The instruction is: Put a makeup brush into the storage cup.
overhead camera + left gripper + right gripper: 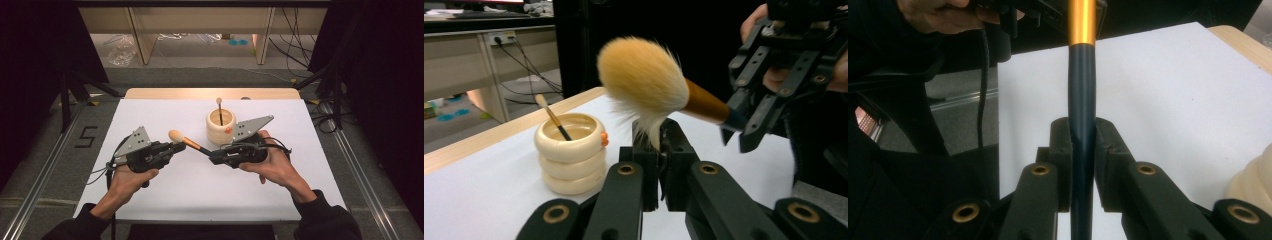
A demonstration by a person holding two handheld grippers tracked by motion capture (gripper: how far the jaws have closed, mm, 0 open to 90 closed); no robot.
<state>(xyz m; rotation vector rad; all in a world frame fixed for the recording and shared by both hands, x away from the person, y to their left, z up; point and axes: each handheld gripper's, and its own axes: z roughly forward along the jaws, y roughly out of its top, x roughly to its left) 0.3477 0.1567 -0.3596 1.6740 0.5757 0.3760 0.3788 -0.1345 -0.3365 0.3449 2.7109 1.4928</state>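
makeup brush (186, 141): held off table, about level, bristles toward left gripper (176, 148) | left jaws pinching bristle tips, it seems | right gripper (212, 156) clamps dark handle

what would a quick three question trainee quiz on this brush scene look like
1. Which part of the large brush does the right gripper clamp?
2. True or false: the left gripper is shut on the tips of the brush's bristles.
3. What stands in the cream holder: A) scissors B) a thin brush C) nothing?

Key:
1. Its dark handle.
2. True.
3. B.
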